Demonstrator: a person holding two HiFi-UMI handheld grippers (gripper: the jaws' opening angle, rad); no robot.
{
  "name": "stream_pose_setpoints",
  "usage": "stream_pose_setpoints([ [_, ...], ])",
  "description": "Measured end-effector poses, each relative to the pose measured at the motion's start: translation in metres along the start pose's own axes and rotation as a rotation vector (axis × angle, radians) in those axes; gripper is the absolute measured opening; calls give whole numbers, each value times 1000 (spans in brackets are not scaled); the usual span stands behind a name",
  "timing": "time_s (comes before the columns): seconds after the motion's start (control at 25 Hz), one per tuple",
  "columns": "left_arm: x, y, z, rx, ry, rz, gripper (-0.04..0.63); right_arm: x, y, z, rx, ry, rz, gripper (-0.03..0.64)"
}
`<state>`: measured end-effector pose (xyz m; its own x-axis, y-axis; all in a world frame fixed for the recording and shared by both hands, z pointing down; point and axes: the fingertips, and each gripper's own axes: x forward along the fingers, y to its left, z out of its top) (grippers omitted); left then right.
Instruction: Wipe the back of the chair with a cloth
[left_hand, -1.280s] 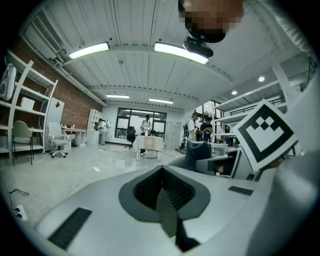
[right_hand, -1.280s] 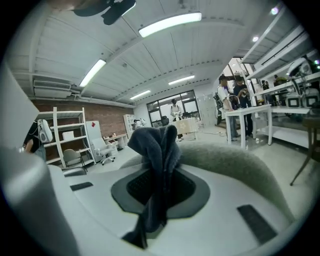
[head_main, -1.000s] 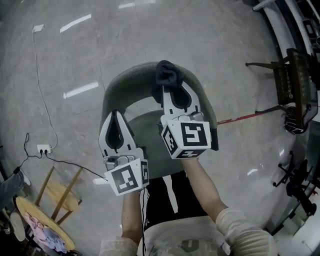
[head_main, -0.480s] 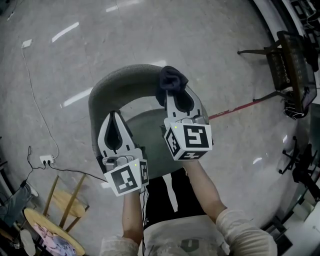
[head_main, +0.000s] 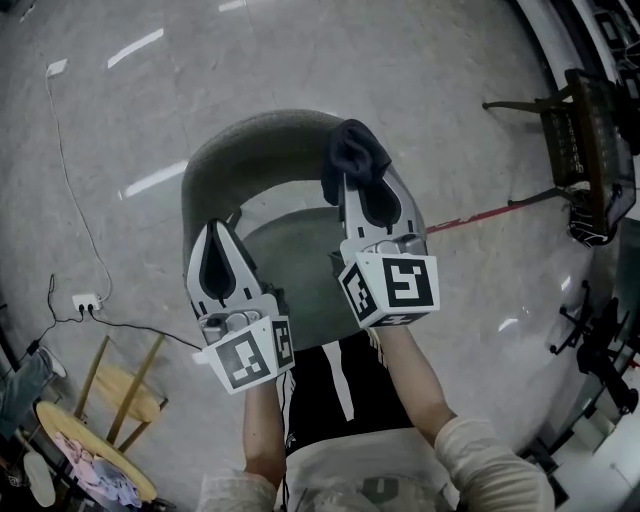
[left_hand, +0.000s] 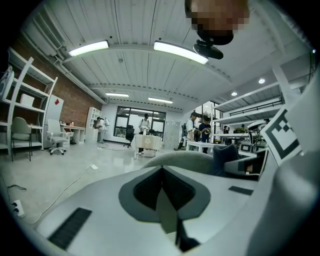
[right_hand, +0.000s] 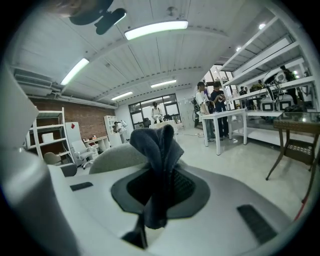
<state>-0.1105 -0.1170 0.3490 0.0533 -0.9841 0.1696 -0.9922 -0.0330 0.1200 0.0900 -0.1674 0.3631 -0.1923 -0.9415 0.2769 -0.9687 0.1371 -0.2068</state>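
A grey upholstered chair stands below me, its curved back (head_main: 250, 150) arching round the seat (head_main: 290, 260). My right gripper (head_main: 352, 170) is shut on a dark cloth (head_main: 350, 150), which bunches out past the jaw tips and rests against the right part of the chair back's top. In the right gripper view the cloth (right_hand: 157, 150) stands up between the closed jaws, with the chair back (right_hand: 117, 155) just behind it. My left gripper (head_main: 212, 232) is shut and holds nothing, hovering over the left end of the chair back (left_hand: 185, 160).
A white cable (head_main: 75, 170) runs over the polished floor to a power strip (head_main: 85, 300) at left. A wooden stool (head_main: 110, 400) stands at lower left, a dark metal table (head_main: 585, 150) at right. Desks, shelves and people (right_hand: 210, 107) stand far off.
The right gripper with the cloth has shifted slightly right along the top of the chair back. The left gripper has barely moved.
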Motion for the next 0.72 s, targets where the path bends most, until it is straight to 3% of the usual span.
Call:
stream_pose_setpoints([
  [0.16, -15, 27, -7, -10, 2, 59, 15, -2, 41, 2, -50, -26, 99, 58],
  [0.28, -32, 46, -18, -18, 11, 138, 15, 1, 80, -9, -74, -9, 227, 58],
  [0.56, -67, 100, -46, -34, 9, 264, 15, 4, 174, -67, -150, 37, 483, 58],
  [0.72, -85, 117, -59, -41, 11, 317, 15, 2, 213, -95, -124, 76, 595, 58],
])
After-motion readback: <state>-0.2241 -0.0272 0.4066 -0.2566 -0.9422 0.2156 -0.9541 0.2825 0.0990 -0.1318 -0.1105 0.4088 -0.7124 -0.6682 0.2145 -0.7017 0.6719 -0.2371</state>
